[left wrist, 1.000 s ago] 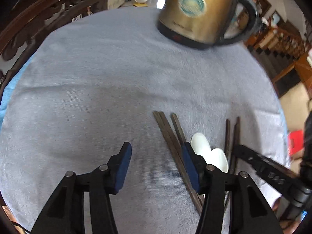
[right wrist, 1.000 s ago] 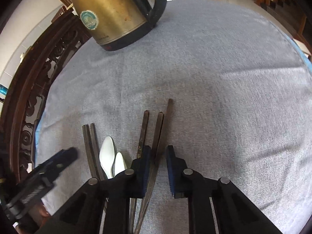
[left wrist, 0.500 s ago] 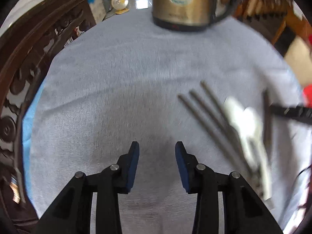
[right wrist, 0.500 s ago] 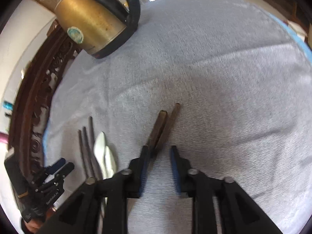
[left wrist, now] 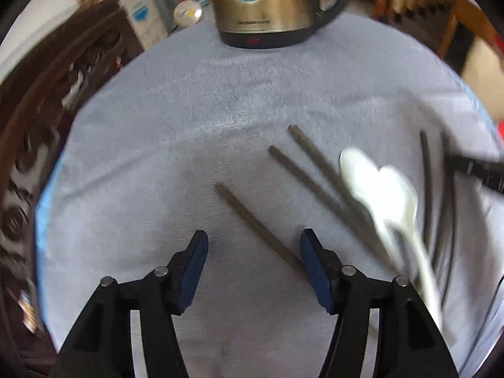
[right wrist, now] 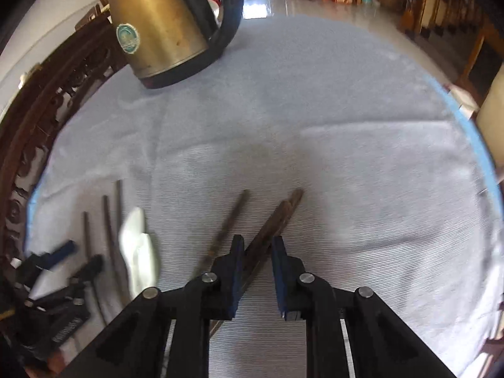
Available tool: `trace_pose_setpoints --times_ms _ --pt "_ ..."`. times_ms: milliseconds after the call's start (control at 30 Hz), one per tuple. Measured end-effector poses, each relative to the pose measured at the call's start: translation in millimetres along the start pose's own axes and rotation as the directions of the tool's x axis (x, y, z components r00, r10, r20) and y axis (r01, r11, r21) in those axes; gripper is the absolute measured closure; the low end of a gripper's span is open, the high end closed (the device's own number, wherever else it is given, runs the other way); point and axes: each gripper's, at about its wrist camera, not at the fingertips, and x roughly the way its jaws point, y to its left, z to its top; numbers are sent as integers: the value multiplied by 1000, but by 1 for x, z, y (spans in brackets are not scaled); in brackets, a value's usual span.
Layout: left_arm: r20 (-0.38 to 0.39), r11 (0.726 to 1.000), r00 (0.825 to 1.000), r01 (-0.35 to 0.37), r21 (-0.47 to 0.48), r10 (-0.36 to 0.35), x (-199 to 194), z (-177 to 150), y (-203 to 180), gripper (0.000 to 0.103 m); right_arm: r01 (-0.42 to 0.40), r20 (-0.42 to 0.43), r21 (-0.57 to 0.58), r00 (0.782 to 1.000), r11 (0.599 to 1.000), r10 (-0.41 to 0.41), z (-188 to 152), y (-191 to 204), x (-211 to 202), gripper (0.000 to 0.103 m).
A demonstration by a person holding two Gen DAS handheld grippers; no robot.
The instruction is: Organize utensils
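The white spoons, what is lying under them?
The two white spoons lie on the grey cloth, with their handles crossing dark chopsticks. Blur hides exactly where they touch, and whatever is under the cloth is covered.

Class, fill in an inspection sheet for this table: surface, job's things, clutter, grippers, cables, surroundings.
Surface: round table under a grey cloth.
Job's things: dark chopsticks and two white spoons lying flat on the cloth.
Clutter: brass-coloured kettle at the far edge.
Grippers: left gripper open over one chopstick, jaws just opened; right gripper shut on a chopstick pair.
Cables: nothing seen.
Surroundings: carved wooden chair, tiled floor.
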Motion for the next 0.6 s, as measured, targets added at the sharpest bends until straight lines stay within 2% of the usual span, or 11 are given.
trace_pose_setpoints --times_ms 67,133,267,400,433,500,600 --pt "-12 997 999 -53 57 53 -4 -7 5 42 -11 10 -2 1000 1000 11 -2 -5 -6 85" --pt "-21 995 998 -63 71 65 -6 -11 14 46 -52 47 -4 998 999 52 -2 -8 -17 85" --pt "-32 998 999 36 -43 -37 -7 -8 39 48 -147 87 22 986 989 144 -2 -18 -37 85" --pt "-35 985 996 72 -156 -78 -6 2 60 47 -236 6 171 971 957 238 1 -45 -28 83" --pt "-48 979 994 85 -187 -95 -3 4 64 46 -255 -12 212 965 943 263 2 -53 -25 79" --pt "-76 969 991 89 -230 -109 7 12 75 46 -253 -24 259 963 932 267 5 -64 -23 72" --pt "-91 960 990 79 -270 -107 22 20 79 46 -223 -35 272 970 936 242 6 -65 -22 62"
